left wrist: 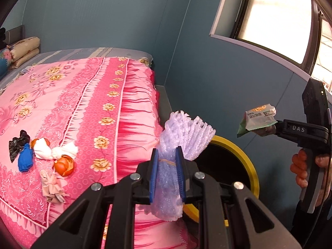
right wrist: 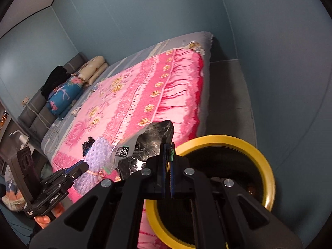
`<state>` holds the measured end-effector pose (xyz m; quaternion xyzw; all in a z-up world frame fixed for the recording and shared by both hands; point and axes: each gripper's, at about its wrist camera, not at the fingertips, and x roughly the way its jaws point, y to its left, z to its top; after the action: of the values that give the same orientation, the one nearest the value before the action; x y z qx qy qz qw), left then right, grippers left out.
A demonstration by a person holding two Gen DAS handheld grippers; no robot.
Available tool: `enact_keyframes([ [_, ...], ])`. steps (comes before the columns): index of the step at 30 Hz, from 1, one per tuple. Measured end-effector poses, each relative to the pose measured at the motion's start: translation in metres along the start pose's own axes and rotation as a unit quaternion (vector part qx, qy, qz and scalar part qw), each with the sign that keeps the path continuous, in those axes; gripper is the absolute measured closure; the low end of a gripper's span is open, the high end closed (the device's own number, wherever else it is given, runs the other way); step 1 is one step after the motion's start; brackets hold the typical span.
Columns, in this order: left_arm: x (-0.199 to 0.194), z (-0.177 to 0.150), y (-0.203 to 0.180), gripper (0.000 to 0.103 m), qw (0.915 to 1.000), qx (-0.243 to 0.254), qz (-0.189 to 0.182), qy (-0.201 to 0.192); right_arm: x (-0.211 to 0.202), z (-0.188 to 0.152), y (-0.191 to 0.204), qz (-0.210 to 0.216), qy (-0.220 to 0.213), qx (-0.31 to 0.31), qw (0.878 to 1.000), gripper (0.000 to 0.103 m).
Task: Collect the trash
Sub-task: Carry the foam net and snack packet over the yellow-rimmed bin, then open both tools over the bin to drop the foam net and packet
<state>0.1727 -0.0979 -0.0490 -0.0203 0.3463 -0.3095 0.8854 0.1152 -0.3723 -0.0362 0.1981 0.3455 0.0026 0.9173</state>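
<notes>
My left gripper (left wrist: 167,158) is shut on a white foam net sleeve (left wrist: 182,137) and holds it beside the yellow-rimmed bin (left wrist: 249,161). It also shows in the right wrist view (right wrist: 82,165), with the foam (right wrist: 97,155). My right gripper (right wrist: 168,147) is shut on a snack wrapper (right wrist: 145,145), silver inside, near the bin's rim (right wrist: 267,166). In the left wrist view the right gripper (left wrist: 274,127) holds the wrapper (left wrist: 259,118) above the bin. On the pink bedspread (left wrist: 83,103) lie orange peels (left wrist: 64,165), white tissue (left wrist: 54,150), a blue wad (left wrist: 25,159), a black scrap (left wrist: 17,144) and a beige wad (left wrist: 51,186).
The bin stands on the floor at the bed's corner, next to the blue wall (left wrist: 207,72). A window (left wrist: 276,18) is above it. Pillows (right wrist: 83,78) and dark clothes (right wrist: 54,78) lie at the head of the bed.
</notes>
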Motion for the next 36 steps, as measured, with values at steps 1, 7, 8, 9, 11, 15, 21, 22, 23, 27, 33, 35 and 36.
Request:
enact_keyframes([
  [1, 0.004, 0.000, -0.004, 0.087, 1.0000, 0.001, -0.003, 0.003, 0.000, -0.003, -0.006, -0.008, 0.002, 0.004, 1.000, 0.100],
  [7, 0.025, -0.002, -0.025, 0.087, 0.9996, 0.011, -0.003, 0.026, 0.013, -0.009, -0.026, -0.031, 0.017, 0.016, 0.999, 0.099],
  [8, 0.030, -0.003, -0.028, 0.087, 0.9994, 0.011, -0.004, 0.032, 0.016, -0.010, -0.032, -0.033, 0.023, 0.022, 0.999, 0.099],
  [9, 0.035, -0.004, -0.031, 0.087, 0.9992, 0.012, -0.004, 0.037, 0.020, -0.011, -0.035, -0.033, 0.027, 0.027, 0.999, 0.099],
  [11, 0.044, -0.005, -0.034, 0.087, 0.9988, 0.016, -0.001, 0.045, 0.025, -0.014, -0.043, -0.043, 0.031, 0.030, 0.998, 0.099],
  [15, 0.064, -0.009, -0.046, 0.087, 0.9974, 0.027, -0.004, 0.066, 0.031, -0.018, -0.056, -0.051, 0.036, 0.038, 0.997, 0.099],
  [21, 0.081, -0.016, -0.061, 0.087, 0.9954, 0.037, -0.012, 0.088, 0.033, -0.020, -0.070, -0.062, 0.033, 0.049, 0.996, 0.098],
  [22, 0.084, -0.017, -0.062, 0.087, 0.9950, 0.039, -0.012, 0.091, 0.033, -0.020, -0.072, -0.065, 0.034, 0.049, 0.996, 0.098],
  [23, 0.085, -0.018, -0.063, 0.086, 0.9948, 0.039, -0.012, 0.093, 0.034, -0.020, -0.072, -0.068, 0.034, 0.048, 0.996, 0.098],
  [27, 0.087, -0.018, -0.063, 0.085, 0.9948, 0.034, -0.015, 0.094, 0.031, -0.019, -0.069, -0.077, 0.034, 0.044, 0.995, 0.087],
  [33, 0.081, -0.017, -0.059, 0.065, 0.9961, 0.027, -0.015, 0.082, 0.027, -0.019, -0.069, -0.087, 0.031, 0.050, 0.995, 0.070],
  [35, 0.076, -0.016, -0.056, 0.059, 0.9970, 0.023, -0.013, 0.072, 0.022, -0.017, -0.067, -0.091, 0.023, 0.047, 0.994, 0.062],
  [36, 0.073, -0.015, -0.053, 0.055, 0.9974, 0.020, -0.011, 0.069, 0.020, -0.016, -0.065, -0.093, 0.019, 0.046, 0.994, 0.060],
])
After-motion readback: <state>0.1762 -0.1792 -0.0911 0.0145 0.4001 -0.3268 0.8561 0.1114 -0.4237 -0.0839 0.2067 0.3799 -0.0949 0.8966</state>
